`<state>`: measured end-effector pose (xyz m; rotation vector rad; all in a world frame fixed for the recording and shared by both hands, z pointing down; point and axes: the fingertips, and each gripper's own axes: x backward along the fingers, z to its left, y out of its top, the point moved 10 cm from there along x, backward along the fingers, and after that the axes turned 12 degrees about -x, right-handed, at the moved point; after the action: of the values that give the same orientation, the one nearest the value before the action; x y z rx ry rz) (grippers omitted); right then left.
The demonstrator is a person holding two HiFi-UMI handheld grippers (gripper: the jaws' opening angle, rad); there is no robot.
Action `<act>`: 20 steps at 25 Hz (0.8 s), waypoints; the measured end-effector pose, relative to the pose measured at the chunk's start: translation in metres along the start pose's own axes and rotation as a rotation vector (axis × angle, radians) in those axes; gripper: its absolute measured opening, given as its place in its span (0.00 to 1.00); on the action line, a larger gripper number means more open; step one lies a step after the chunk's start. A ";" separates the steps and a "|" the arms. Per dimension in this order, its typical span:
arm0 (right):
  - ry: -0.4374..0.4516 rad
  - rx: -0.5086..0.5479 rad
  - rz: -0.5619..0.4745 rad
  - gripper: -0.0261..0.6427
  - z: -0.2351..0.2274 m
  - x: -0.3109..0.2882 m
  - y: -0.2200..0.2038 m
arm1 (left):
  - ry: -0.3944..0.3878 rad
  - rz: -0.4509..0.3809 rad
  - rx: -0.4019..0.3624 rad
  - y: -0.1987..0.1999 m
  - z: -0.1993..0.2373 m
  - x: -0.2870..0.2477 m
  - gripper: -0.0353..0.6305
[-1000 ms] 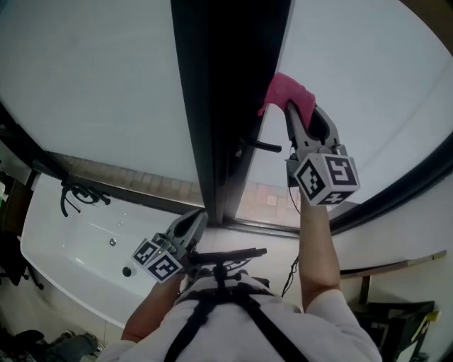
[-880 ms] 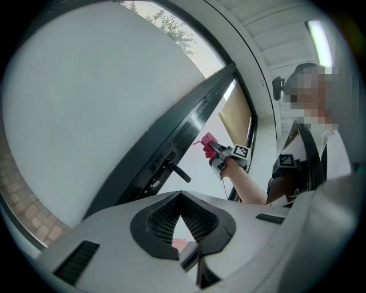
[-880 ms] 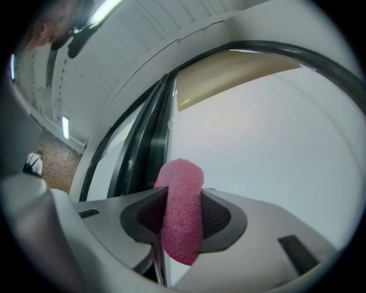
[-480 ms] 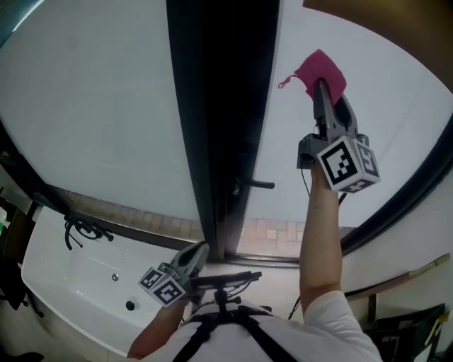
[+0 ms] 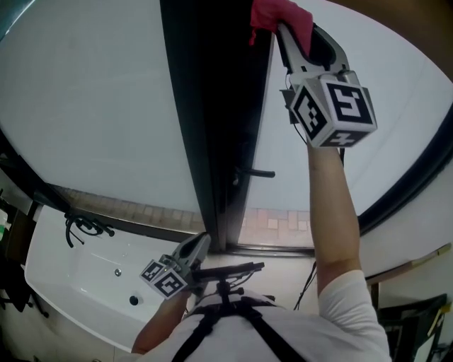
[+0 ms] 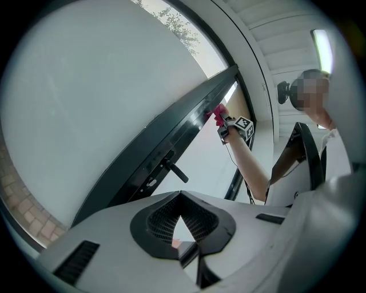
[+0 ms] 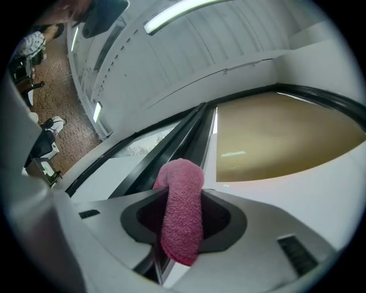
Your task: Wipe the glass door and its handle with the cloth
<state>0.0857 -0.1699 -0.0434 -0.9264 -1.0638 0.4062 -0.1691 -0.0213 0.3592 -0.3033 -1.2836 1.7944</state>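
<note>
Cloth [image 5: 280,13], clamped in the right gripper [image 5: 287,30], has swept up the glass door [image 5: 283,127] from handle [image 5: 258,172] height, so wiping looks underway. Left gripper [image 5: 198,244] hangs closed, empty.

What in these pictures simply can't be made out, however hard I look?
- The cloth: its top is cut off by the head view's upper edge, and it is tiny in the left gripper view, so contact with the glass is unclear.
- The door handle: small and dark in the head view; its base blends into the black frame.
- Smears on the glass: too fine for any view.
- Right gripper view: the cloth covers the gap between the jaws.
</note>
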 end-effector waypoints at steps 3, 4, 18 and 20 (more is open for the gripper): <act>0.006 0.031 0.043 0.24 0.009 -0.010 -0.009 | 0.006 -0.005 0.006 0.000 0.002 0.002 0.06; 0.004 0.042 0.071 0.24 0.012 -0.011 -0.016 | 0.008 -0.007 0.008 0.000 0.002 0.003 0.06; -0.006 0.090 0.273 0.24 0.038 0.017 -0.088 | -0.001 0.016 0.043 -0.005 0.007 0.002 0.06; -0.001 0.085 0.297 0.24 0.040 0.024 -0.097 | -0.004 0.020 0.047 -0.006 0.006 0.001 0.06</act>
<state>0.0489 -0.1915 0.0552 -1.0110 -0.9040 0.6916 -0.1704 -0.0241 0.3672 -0.2880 -1.2433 1.8401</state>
